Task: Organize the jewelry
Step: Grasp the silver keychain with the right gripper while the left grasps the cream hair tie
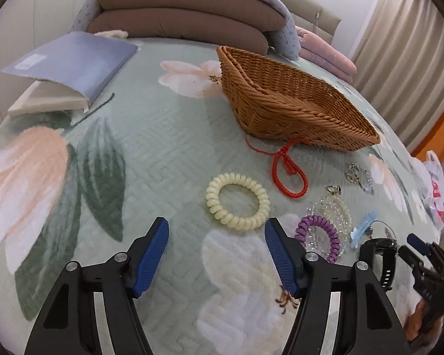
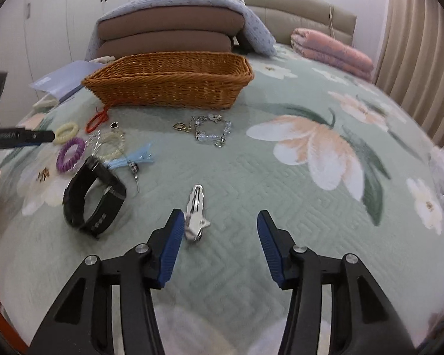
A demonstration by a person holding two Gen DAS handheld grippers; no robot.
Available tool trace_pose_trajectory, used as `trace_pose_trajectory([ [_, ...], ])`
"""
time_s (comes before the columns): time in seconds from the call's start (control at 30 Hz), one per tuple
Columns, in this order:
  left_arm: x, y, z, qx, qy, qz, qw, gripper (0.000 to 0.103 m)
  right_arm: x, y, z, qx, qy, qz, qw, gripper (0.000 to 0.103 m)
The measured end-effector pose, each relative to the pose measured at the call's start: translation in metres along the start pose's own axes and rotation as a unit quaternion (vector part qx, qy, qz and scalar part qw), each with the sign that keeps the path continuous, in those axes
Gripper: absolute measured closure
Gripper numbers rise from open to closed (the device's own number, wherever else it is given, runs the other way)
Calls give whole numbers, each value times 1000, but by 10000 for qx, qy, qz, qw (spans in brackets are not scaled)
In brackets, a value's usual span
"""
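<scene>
- Soft, even light fills my room; I see no hard shadows on the bed [image 1: 162,148].
- Fisheye bends the edges, with black corners.
- Slight motion blur smears both views, worst at lower left of my left view.

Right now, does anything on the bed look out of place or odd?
Yes: the wicker basket appears empty, as far as its inside shows, while the jewelry lies loose on the quilt. The red cord has one end tucked under the basket's edge. The open book lies face down, pages splayed.
</scene>
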State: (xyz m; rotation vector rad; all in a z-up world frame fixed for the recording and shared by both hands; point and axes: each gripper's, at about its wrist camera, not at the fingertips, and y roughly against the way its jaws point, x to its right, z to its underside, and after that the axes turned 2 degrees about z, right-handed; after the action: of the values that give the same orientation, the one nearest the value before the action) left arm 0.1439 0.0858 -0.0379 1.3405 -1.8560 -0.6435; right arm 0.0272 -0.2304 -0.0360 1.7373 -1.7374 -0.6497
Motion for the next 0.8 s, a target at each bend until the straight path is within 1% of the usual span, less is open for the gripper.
trace_pose_trajectory([
  [0.1,1,-4,-3,4,35,61,10000,34,1,-6,-3,-90,-120,-174,9997,48],
  [0.23,6,-12,-10,-63,-61,-34,10000,34,-7,-11,-2,-146,57,-103,9998,48],
  [0.27,7,-14,-11,-77,-108,-88,9999,38,-10,-13,-2,-161,112,-79,9998,48],
  [0.3,10,-17,-12,-89,-179,-191,9996,44,-11,-14,-2,-170,137,-62,9997,50],
  [0.33,14,-20,-13,-70,-291,-310,9991,46,-12,-15,-2,-177,162,-77,9997,56],
  [0.37,17,-20,-13,-49,-366,-365,9987,56,-13,-15,-2,-182,171,-116,9996,63],
  [0.4,19,-21,-13,-41,-425,-426,9982,74,-13,-15,-2,-171,175,-106,9996,65],
  [0.43,22,-23,-13,-68,-513,-559,9971,78,-13,-15,-2,-157,171,-74,9997,73],
  [0.47,24,-24,-13,-48,-580,-663,9961,84,-13,-14,-1,-152,166,-44,9997,78],
  [0.5,25,-24,-12,-34,-610,-675,9958,91,-14,-14,-1,-135,165,-8,9998,78],
  [0.57,26,-22,-12,19,-646,-612,9960,91,-14,-12,0,-88,173,25,9998,78],
  [0.63,26,-18,-11,71,-628,-455,9970,92,-14,-9,0,-26,156,69,9999,78],
  [0.8,29,-10,-11,212,-608,-189,9977,92,-9,-3,-1,89,69,-1,9999,78],
])
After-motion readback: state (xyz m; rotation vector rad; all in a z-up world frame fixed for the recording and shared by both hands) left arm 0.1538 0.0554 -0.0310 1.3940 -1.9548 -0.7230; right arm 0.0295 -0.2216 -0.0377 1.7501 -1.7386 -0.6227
